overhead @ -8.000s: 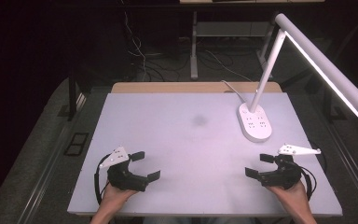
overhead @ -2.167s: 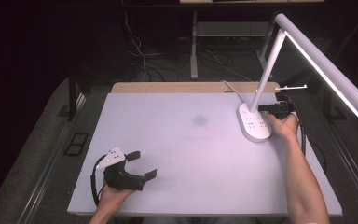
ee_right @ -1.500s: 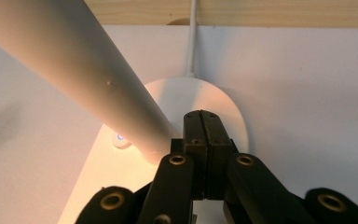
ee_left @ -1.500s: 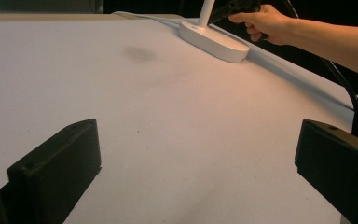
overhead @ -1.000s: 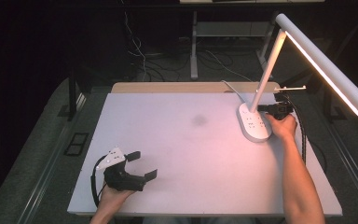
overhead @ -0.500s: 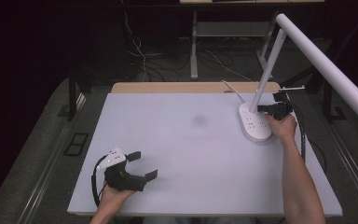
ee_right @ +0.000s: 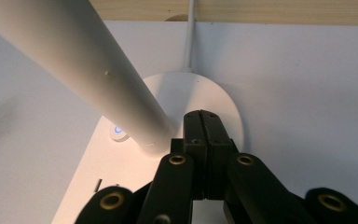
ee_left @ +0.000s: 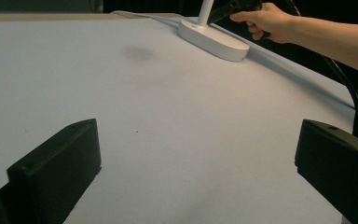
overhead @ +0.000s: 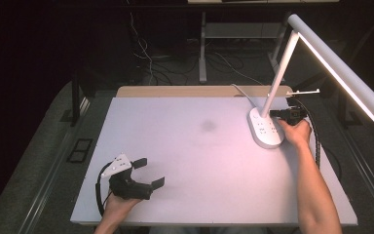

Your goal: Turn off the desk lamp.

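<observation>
desk lamp point(overhead: 268, 130), lit, at 2 o'clock on the bench point(overhead: 195, 161). right gripper point(overhead: 272, 113): fingers pressed together over its base. left gripper point(overhead: 148, 173): 7 o'clock, fingers apart, holding nothing.

A white desk lamp point(overhead: 292, 87) stands at the upper right of the high view, oval base point(overhead: 265, 130) flat on the table, slim stem tilted, long head lit.
</observation>
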Tool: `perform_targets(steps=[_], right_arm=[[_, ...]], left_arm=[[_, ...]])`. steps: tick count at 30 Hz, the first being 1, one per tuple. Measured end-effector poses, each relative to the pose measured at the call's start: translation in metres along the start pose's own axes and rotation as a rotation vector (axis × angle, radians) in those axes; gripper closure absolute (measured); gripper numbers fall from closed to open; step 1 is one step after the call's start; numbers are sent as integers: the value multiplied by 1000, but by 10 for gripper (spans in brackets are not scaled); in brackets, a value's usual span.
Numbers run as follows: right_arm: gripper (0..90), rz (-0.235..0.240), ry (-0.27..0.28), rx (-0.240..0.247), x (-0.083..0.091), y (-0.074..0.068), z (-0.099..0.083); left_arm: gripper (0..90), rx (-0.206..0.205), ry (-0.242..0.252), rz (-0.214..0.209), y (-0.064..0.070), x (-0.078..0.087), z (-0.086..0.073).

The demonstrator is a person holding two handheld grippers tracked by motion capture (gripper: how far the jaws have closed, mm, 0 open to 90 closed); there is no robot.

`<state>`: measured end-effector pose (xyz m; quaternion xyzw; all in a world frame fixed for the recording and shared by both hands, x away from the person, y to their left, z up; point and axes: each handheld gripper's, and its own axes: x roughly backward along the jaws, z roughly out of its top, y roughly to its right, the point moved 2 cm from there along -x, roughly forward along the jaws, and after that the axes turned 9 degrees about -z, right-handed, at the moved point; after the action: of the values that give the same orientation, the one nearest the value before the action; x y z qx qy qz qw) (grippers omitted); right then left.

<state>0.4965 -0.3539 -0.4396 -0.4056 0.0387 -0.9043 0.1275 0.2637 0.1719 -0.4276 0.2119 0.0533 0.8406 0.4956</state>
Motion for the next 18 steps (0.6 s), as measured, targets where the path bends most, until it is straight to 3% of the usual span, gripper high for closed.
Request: perform_targets(steps=[10,18], right_arm=[[900,-7,10,18,-2,-3,-1],[900,3,11,2,-2,-3,-2]], left_arm=[[0,0,-1,0,1,0,0],[0,0,-4,0,0,0,0]])
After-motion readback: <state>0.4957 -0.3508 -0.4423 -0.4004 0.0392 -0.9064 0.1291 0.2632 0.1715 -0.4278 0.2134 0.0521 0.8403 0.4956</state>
